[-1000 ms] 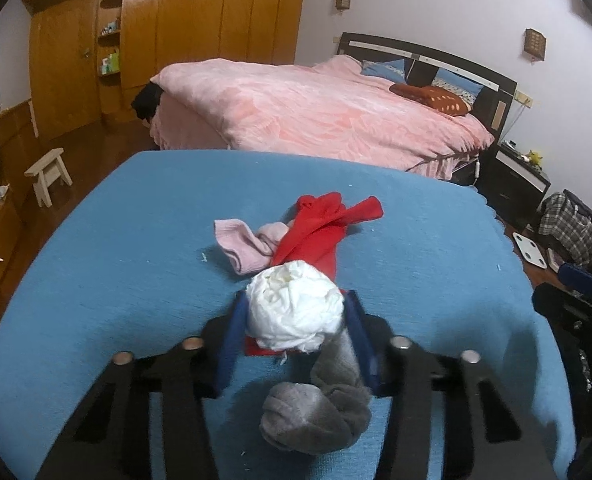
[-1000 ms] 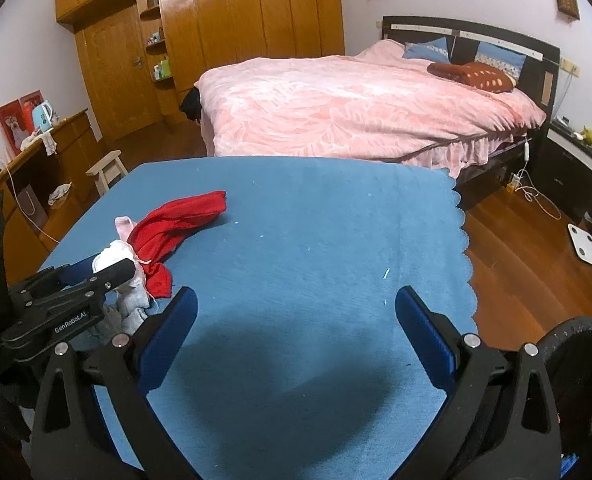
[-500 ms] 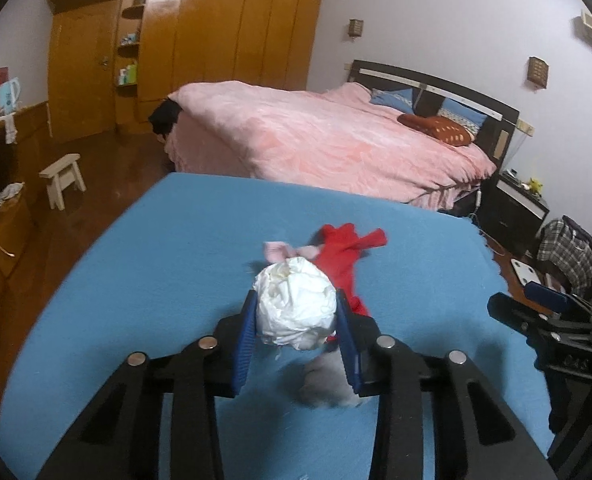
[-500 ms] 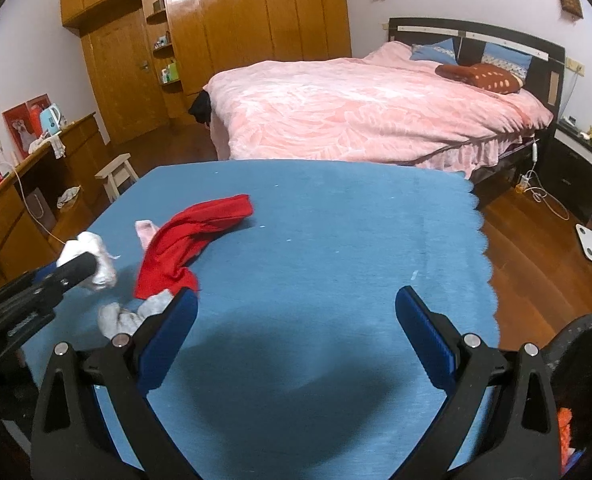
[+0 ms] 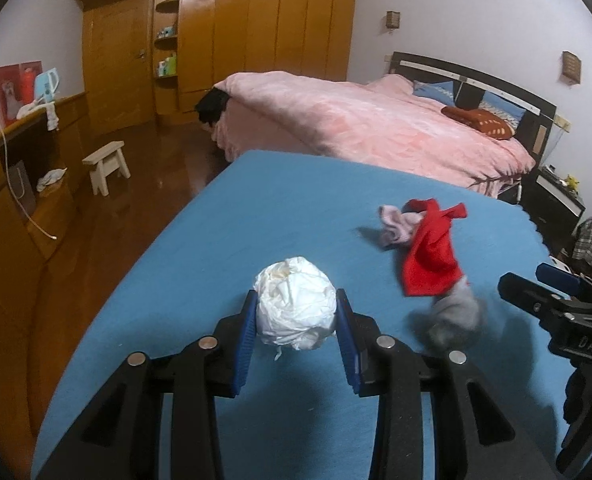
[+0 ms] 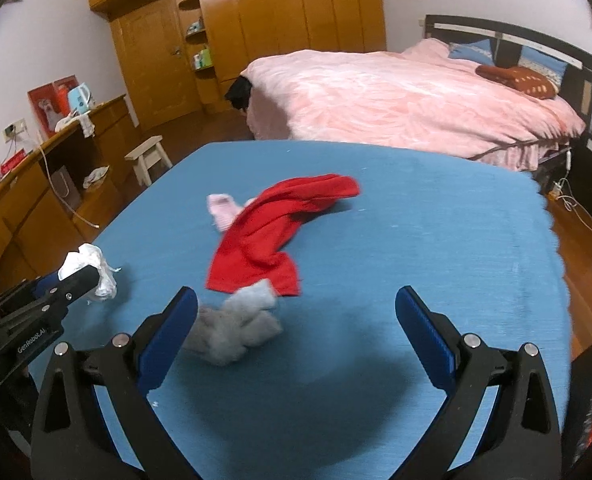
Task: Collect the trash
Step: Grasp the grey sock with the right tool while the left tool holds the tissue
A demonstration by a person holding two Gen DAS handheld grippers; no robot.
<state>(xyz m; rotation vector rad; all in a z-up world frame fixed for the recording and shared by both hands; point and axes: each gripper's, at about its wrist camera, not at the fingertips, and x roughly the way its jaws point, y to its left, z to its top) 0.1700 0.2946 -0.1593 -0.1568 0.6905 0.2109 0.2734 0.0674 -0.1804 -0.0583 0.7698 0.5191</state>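
A crumpled white paper ball (image 5: 296, 312) sits between the blue pads of my left gripper (image 5: 296, 305), which is shut on it and holds it above the blue-covered table (image 5: 256, 220). The right wrist view shows the same ball (image 6: 96, 264) at the far left, in the left gripper (image 6: 78, 282). My right gripper (image 6: 296, 296) hangs open over the table with nothing between its fingers. A grey sock (image 6: 236, 328) lies just beside its left finger. Beyond it lie a red cloth (image 6: 272, 232) and a pink sock (image 6: 224, 208).
A bed with a pink cover (image 5: 367, 120) stands behind the table. A small white stool (image 5: 108, 164) is on the wooden floor to the left, beside a low wooden cabinet (image 5: 24, 184). Wardrobes (image 5: 256, 32) line the back wall. A dark nightstand (image 5: 555, 196) stands at the right.
The left gripper has carried the paper ball up and to the left, away from the pile of clothes. The right gripper has shifted left, so the grey sock now lies by its left finger.
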